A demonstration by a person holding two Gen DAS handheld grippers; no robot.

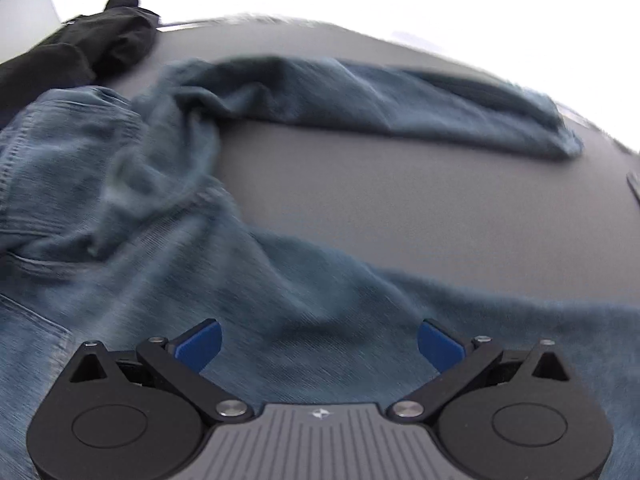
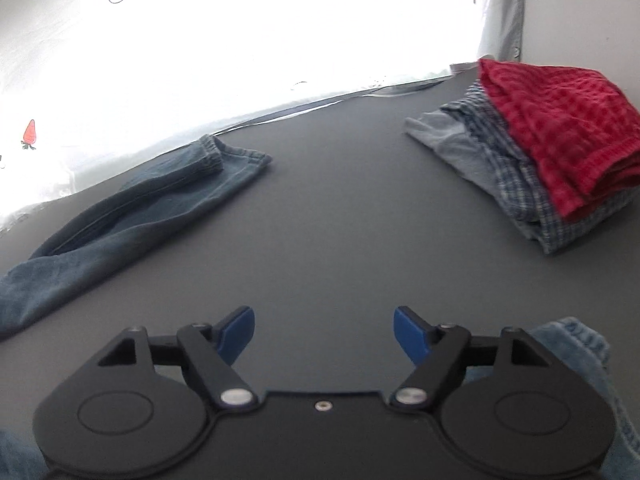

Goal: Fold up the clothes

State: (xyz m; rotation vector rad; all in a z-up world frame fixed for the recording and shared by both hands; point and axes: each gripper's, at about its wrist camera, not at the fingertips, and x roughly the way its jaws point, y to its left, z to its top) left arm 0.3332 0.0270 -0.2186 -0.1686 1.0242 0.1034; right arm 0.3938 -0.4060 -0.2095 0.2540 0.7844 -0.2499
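Item: jeans (image 1: 132,208), blue denim, spread on grey table (image 1: 400,208), unfolded. L gripper (image 1: 319,344): fingers wide apart, nothing between, hovering directly over near leg, w/ waist and pocket seams bunched to its left. R gripper (image 2: 324,334): fingers also well apart, empty, bare table ahead; scrap of denim hem (image 2: 572,344) shows just behind its right finger. Key relation: the two legs splay in a V from the waist; far leg (image 1: 380,96) runs long-axis left to right across the table, cuff end at right. Judged: L hand is nearer the waist/near leg, R nearer the cuffs, so bringing one leg onto the other looks like the next job. L view only: waist, crotch, black garment (image 1: 92,48) at far left. R view only: far cuff (image 2: 224,160) close up, folded stack w/ red checked cloth (image 2: 560,128) on blue plaid shirt (image 2: 516,184), far right, well apart from the jeans.
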